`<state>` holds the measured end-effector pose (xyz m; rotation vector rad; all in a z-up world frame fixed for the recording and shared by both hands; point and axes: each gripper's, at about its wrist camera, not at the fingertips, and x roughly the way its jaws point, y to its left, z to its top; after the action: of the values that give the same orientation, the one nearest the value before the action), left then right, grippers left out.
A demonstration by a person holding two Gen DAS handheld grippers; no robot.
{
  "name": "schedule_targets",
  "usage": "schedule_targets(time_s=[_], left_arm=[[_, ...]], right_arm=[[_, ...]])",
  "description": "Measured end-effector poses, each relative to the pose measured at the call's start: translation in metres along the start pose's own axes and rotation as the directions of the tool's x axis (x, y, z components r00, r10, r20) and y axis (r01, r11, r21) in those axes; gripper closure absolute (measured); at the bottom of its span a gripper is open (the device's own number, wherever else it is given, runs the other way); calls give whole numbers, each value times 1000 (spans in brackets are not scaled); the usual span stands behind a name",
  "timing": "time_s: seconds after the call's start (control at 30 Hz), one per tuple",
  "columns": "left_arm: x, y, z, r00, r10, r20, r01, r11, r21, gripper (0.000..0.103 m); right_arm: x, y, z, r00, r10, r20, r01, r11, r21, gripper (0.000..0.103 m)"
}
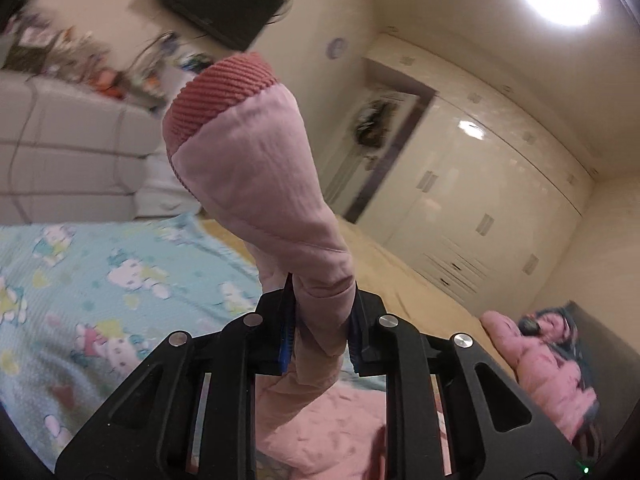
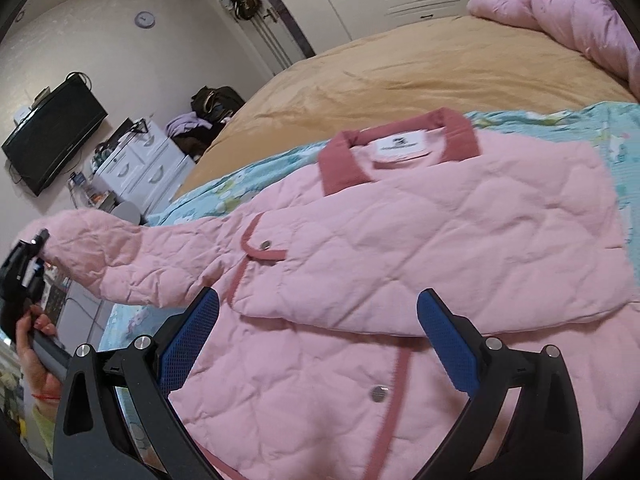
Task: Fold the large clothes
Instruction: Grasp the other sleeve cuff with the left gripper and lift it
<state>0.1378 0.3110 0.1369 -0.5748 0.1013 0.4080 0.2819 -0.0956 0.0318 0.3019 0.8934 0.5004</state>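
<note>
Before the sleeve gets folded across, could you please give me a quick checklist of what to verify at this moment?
1. Left gripper clamped on the sleeve: ok, jaws closed on fabric just below the ribbed cuff.
2. Sleeve lifted clear of the blue bedsheet: ok.
3. Right gripper free: ok, jaws open over the jacket.
4. Jacket front flat, collar visible: ok.
5. Opposite sleeve already tucked in: cannot tell.

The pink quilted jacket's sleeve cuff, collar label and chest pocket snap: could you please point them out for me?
sleeve cuff (image 1: 218, 96): left wrist view, ribbed knit band.
collar label (image 2: 400, 145): right wrist view, centre of white patch.
chest pocket snap (image 2: 265, 245): right wrist view, metal stud on flap.
</note>
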Motion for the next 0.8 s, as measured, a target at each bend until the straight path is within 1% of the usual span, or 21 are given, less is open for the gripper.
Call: schedule_targets(time_s=[0.07,0.13,0.23,0.37,0.5,0.57,0.67,0.7,0.8], left_arm=[[-3,-18,-2,999,-44,-1,44,998,39,90],[-5,-30,-5,996,-83,-9,84,995,57,90],[-10,-50,-10,989,-145,-22,147,985,93,90],[-13,-63,-17,974,-221,-46,225,968,107,90],[-19,-86,-29,942,-322,-94,332,935,124,90],[-19,-93,-35,922,-365,-126,379,918,116,90],[-19,-102,-43,900,-407,-158,426,898,109,90],[-18,-106,-47,887,-428,-173,447,889,97,90],[-17,-119,-59,870,-448,-204,475,873,111,90]], right_arm=[[-10,-12,1,1000,-18,13,17,1000,14,4],[-17,-20,0,999,-32,23,31,999,29,4],[-25,-31,-4,999,-49,21,48,998,38,4],[-36,-43,-9,998,-63,24,62,997,51,4],[-50,-55,-12,997,-59,44,55,995,78,4],[-56,-61,-12,997,-52,54,48,995,87,4],[-66,-73,-16,997,-48,68,41,994,104,4],[-68,-77,-17,997,-46,69,38,993,112,4],[-71,-86,-20,997,-39,67,30,992,125,4]])
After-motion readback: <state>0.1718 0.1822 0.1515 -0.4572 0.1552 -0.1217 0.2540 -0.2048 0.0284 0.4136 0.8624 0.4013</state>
